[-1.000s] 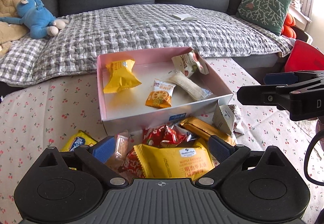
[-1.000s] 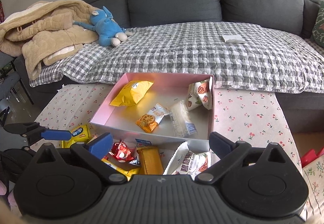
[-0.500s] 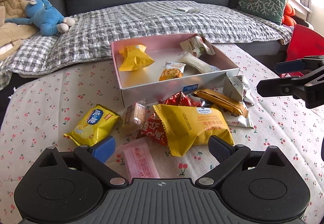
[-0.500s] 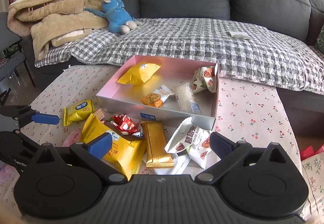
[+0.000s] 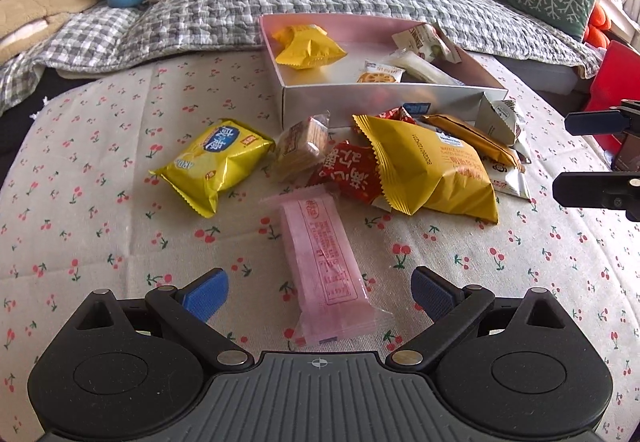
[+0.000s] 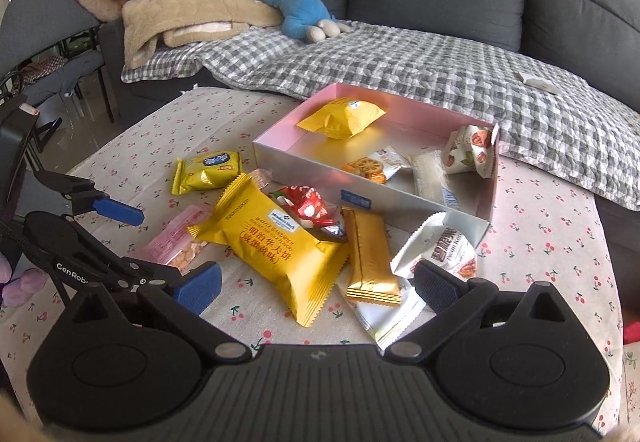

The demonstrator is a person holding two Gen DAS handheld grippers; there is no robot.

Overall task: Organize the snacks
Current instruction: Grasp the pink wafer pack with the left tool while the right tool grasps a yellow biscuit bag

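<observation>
Pink box point(image 5: 384, 102) holds four snacks; both grippers, left point(image 5: 320, 292) and right point(image 6: 316, 282), gape empty.

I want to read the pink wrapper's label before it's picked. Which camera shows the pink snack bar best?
The left wrist view: the pink snack bar lies whole, print up, between that gripper's open fingers. The right wrist view shows only part of it, behind the left gripper and partly under the big yellow packet.
</observation>
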